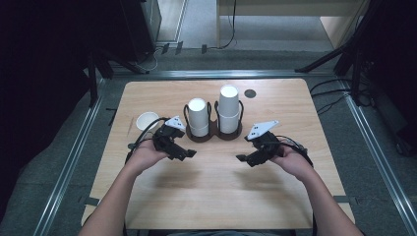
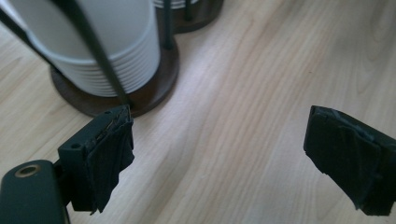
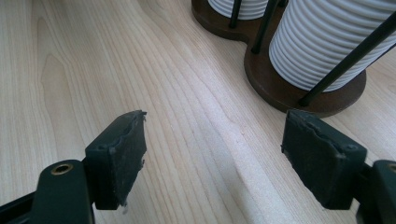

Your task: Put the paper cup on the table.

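Two stacks of white paper cups stand upside down in a dark brown double holder (image 1: 214, 132) at the table's middle: a shorter left stack (image 1: 198, 116) and a taller right stack (image 1: 229, 108). A single white cup (image 1: 146, 120) stands upright left of the holder. My left gripper (image 1: 186, 154) hovers in front of the left stack, open and empty. My right gripper (image 1: 244, 159) hovers in front of the right stack, open and empty. In the left gripper view the left stack (image 2: 100, 44) sits just past the left jaw. In the right gripper view the right stack (image 3: 327, 42) sits beyond the right jaw.
The light wooden table (image 1: 216, 187) has a small dark round disc (image 1: 250, 93) near its far edge. Black stands and cables lie on the floor around the table. Bare wood stretches between the grippers and the near edge.
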`<state>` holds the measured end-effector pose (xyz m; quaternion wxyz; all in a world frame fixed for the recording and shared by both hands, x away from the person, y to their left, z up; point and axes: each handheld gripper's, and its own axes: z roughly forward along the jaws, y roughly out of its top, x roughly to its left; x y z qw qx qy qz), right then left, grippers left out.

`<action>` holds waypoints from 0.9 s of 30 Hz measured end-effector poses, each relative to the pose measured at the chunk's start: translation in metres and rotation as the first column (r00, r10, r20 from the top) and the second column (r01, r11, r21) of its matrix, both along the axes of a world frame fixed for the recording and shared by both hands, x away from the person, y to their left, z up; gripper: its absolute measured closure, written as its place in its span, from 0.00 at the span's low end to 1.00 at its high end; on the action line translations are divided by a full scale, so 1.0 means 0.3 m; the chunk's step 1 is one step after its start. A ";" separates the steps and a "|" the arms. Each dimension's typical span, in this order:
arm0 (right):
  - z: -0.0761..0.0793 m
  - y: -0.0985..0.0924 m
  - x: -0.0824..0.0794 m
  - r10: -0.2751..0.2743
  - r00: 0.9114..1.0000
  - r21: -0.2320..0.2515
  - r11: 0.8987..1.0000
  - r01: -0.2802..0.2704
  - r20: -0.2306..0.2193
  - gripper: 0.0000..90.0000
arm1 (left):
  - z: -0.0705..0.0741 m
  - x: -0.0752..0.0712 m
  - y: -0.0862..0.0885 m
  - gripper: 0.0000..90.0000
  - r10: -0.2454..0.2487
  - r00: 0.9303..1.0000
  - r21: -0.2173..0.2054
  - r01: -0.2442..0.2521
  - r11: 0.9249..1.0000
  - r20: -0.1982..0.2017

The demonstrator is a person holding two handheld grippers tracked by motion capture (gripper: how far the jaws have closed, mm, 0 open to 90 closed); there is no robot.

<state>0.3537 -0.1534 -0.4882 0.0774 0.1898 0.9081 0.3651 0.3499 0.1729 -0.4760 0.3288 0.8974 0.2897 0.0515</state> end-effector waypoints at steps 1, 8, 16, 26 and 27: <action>0.000 0.000 0.000 -0.001 1.000 -0.001 1.000 0.001 -0.003 0.24 | 0.000 -0.002 -0.005 0.09 -0.007 1.000 -0.001 0.007 1.000 0.003; -0.001 0.001 -0.002 0.000 1.000 -0.003 1.000 0.000 -0.001 0.24 | 0.001 -0.012 -0.037 0.09 -0.034 0.999 -0.001 0.034 0.999 0.009; -0.005 0.006 -0.003 0.009 1.000 -0.014 1.000 -0.009 -0.001 0.24 | 0.005 -0.026 -0.070 0.09 -0.064 0.998 -0.005 0.064 0.998 0.008; -0.005 0.008 -0.005 0.010 1.000 -0.013 1.000 -0.011 -0.004 0.24 | 0.008 -0.043 -0.127 0.09 -0.091 0.995 0.011 0.090 0.996 0.035; -0.005 0.008 -0.005 0.012 1.000 -0.013 1.000 -0.012 -0.004 0.24 | 0.009 -0.045 -0.133 0.09 -0.092 0.995 0.010 0.091 0.996 0.034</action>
